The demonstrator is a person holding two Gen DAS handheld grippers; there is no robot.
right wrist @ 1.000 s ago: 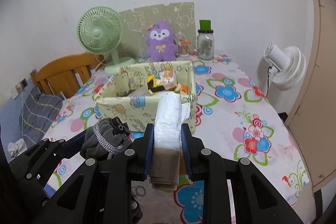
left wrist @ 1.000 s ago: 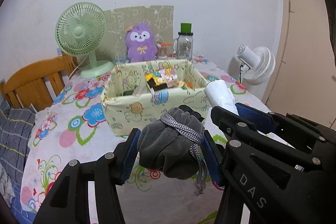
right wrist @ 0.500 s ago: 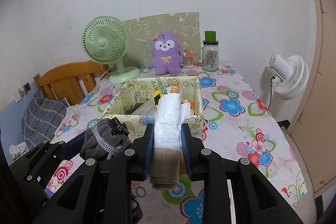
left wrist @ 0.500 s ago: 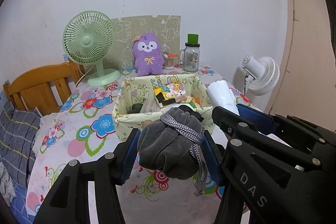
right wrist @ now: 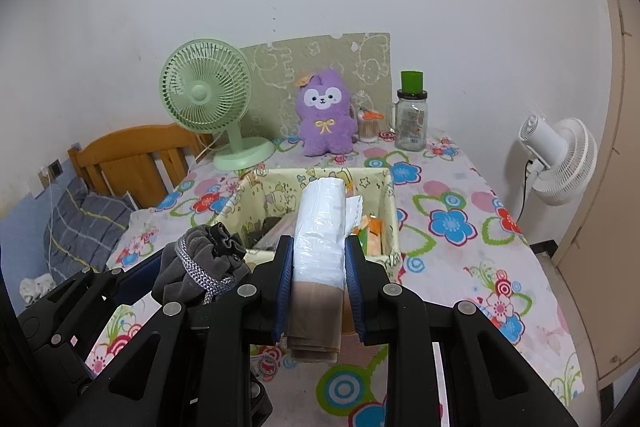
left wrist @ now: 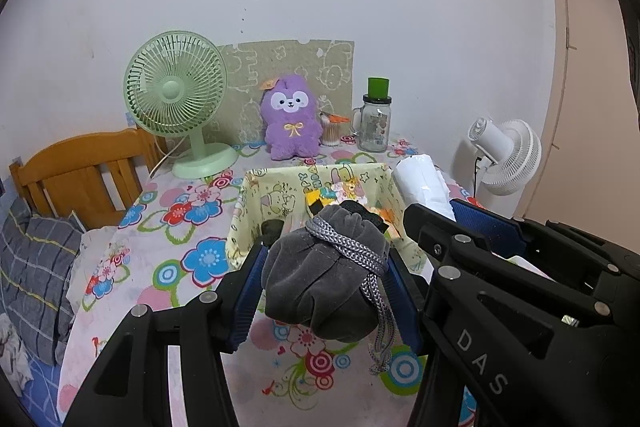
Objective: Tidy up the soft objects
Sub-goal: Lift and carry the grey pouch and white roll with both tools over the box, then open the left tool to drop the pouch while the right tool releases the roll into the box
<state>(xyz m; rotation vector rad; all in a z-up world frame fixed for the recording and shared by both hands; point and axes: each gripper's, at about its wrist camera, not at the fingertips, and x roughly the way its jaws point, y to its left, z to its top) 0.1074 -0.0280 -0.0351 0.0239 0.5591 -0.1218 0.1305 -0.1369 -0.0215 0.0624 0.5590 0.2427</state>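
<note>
Floral tablecloth under both my grippers. Left gripper pinches a grey pouch; right gripper pinches a white roll. Both are held above the cloth, just short of the yellow bin. Beyond: purple plush, green fan, jar.

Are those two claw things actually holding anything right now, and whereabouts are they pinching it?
Yes. The left gripper squeezes a grey drawstring pouch across its sides. The right gripper clamps a white plastic-wrapped roll near its lower end.
</note>
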